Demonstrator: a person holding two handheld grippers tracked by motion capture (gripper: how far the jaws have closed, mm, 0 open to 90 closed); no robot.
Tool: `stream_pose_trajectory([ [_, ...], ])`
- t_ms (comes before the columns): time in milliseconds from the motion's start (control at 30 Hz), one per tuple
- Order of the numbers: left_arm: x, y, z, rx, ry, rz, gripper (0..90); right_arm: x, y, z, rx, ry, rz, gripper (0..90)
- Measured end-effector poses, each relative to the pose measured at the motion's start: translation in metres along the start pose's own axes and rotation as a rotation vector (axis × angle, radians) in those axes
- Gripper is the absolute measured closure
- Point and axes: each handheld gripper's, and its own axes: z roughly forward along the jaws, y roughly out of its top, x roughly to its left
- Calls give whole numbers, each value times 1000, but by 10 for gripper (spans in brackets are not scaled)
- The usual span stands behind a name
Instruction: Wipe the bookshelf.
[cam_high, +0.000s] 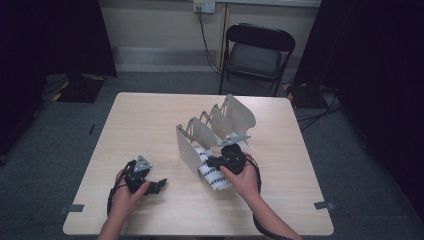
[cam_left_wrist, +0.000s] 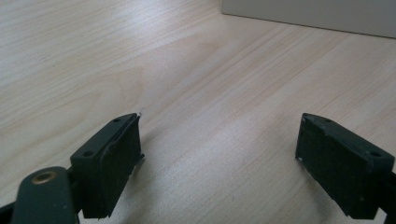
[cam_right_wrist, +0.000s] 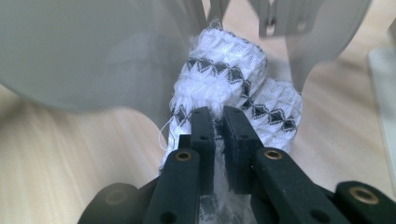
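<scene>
The right tool (cam_right_wrist: 219, 122) is pinched tight on the white cloth (cam_right_wrist: 233, 79), whose long side points toward 11 o'clock into the grey rack (cam_high: 215, 132), while the left tool (cam_left_wrist: 219, 154) sits wide open and empty on the tabletop (cam_high: 150, 120).

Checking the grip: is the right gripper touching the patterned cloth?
Touching. The right gripper view shows the right gripper with jaws pinched on the patterned cloth.

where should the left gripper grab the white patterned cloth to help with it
Judging by its pose, take the free near end of the white patterned cloth, coming from its open left side. The rack walls in its far end, and the right gripper already pinches a fold. The left gripper is open over bare table.
</scene>
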Motion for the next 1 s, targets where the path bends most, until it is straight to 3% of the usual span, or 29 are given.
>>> stream_pose_trajectory([
  [333,0,0,0,1,1,-1,140,17,54,-38,-86,11,-33,837],
  [567,0,0,0,-3,-2,-6,140,36,84,-48,-113,22,-77,836],
  [733,0,0,0,0,1,-1,140,38,80,-42,-104,30,-74,836],
  [1000,0,0,0,1,1,-1,140,29,53,-26,-70,46,-43,836],
])
